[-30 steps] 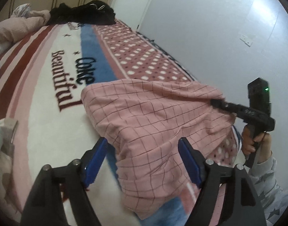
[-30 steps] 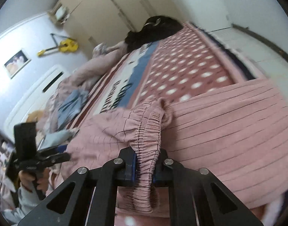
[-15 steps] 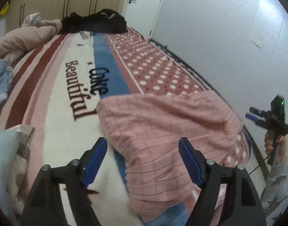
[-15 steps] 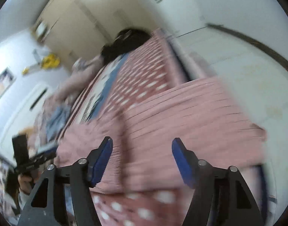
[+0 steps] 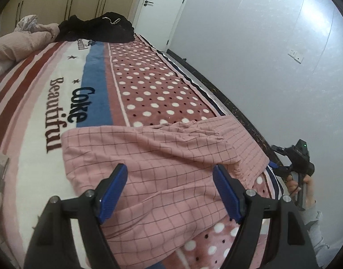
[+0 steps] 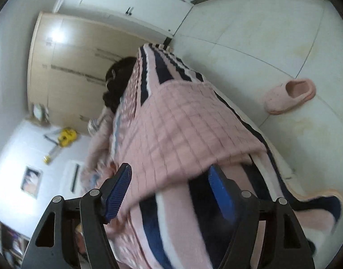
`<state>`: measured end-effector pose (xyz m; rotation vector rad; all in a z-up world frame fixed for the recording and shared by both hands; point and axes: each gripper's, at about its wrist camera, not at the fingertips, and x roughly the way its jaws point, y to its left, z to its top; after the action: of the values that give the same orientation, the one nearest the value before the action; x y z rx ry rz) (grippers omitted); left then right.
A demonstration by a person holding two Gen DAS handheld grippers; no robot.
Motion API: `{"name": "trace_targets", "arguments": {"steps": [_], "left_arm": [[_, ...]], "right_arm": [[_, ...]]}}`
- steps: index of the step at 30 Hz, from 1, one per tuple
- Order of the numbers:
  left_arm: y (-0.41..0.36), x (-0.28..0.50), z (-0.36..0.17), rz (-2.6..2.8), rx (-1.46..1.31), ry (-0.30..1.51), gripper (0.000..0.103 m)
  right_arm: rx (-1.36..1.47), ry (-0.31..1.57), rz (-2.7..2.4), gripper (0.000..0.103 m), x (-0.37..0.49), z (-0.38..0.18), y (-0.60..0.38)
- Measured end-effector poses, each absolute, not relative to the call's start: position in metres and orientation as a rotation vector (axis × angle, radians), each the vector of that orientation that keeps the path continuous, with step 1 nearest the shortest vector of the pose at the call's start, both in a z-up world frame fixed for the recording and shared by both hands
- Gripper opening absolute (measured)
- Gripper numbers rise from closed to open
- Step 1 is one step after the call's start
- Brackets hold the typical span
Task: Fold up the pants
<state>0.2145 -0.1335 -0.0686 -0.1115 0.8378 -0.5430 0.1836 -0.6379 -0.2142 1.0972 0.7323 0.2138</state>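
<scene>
Pants (image 5: 162,163) lie flat across the bed (image 5: 99,89), long way left to right, just under the left claw (image 5: 170,192) (wide open, empty). The right claw (image 6: 169,192), just opened and holding nothing, sits at their right end, off the bed's edge.

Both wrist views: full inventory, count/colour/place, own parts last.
pants: 1, pink check, spread over the bed's near corner
blanket: 1, pink with dots, stripes, lettering, covering the bed
dark clothes: 1 heap, black, far end of the bed
quilt: 1, pale pink, bunched far left
slipper: 1, pink, on the floor
door: 1, white, far wall
left gripper: black, blue pads, open above the pants
right gripper: same, just opened, at the bed's edge
</scene>
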Motion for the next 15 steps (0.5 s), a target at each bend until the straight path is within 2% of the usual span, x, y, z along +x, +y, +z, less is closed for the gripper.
{"name": "trace_targets", "arguments": {"steps": [8,9,10,12,14,15], "left_arm": [[-0.128,0.218,-0.065,-0.532,-0.142,0.827,0.075],[-0.127,0.218,-0.065,-0.533,-0.150,0.826,0.075],[-0.126,0.218,-0.066,-0.533,-0.156,0.825,0.075],[-0.123,0.218,-0.065,-0.535,-0.159,0.822,0.075],[-0.120,0.217,-0.064,-0.537,-0.159,0.815,0.075],[-0.117,0.216,-0.063,-0.535,-0.161,0.811,0.075]], "right_arm": [[1.127,0.755,0.096,0.068,0.223,-0.219,-0.641],[1.110,0.759,0.074,0.066,0.226,-0.217,-0.641],[1.061,0.773,0.012,0.061,0.231,-0.215,-0.638],[1.000,0.803,-0.061,0.037,0.237,-0.216,-0.634],[0.951,0.805,-0.122,0.026,0.242,-0.213,-0.629],[0.943,0.788,-0.125,0.017,0.241,-0.208,-0.628]]}}
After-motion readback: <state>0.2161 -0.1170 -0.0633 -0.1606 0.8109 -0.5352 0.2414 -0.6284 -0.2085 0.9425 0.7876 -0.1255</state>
